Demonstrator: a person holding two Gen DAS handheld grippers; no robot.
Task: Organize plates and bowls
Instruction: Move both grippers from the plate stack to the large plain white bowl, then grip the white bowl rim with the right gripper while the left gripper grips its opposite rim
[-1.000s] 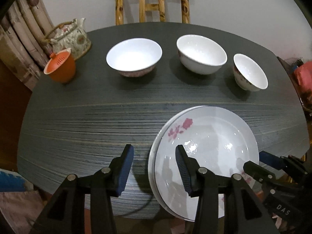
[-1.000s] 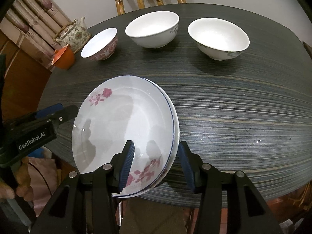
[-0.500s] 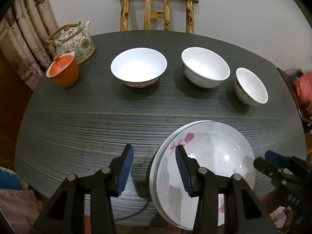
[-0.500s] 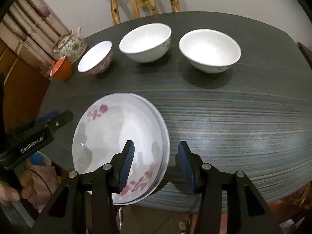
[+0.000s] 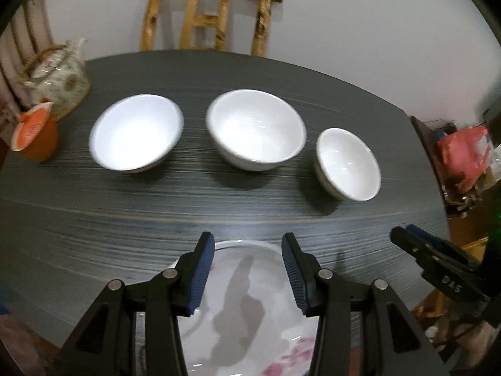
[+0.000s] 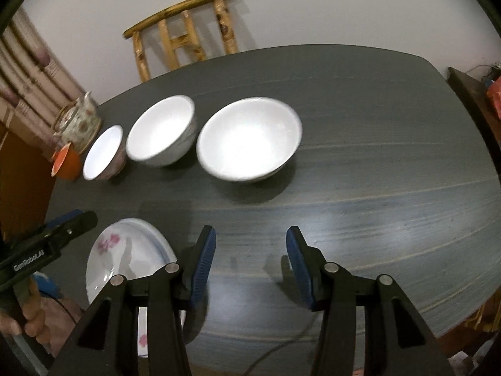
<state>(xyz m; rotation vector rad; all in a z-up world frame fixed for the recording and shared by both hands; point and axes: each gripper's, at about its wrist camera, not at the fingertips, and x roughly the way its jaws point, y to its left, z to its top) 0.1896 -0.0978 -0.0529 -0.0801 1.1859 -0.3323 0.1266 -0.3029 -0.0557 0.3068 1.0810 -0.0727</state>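
Under the left tongs (image 5: pixel 247 269), parted and empty, stacked plates (image 5: pixel 244 313); right tongs (image 6: pixel 250 263) gape over table (image 6: pixel 375 219).

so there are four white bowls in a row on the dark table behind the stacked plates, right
Not quite: there are three white bowls, not four. The left wrist view shows them in a row on the dark table: one, a second, and a smaller one, behind the stacked plates.

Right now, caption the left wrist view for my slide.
Open left hand-held gripper above stacked floral plates, facing three white bowls on a dark table.
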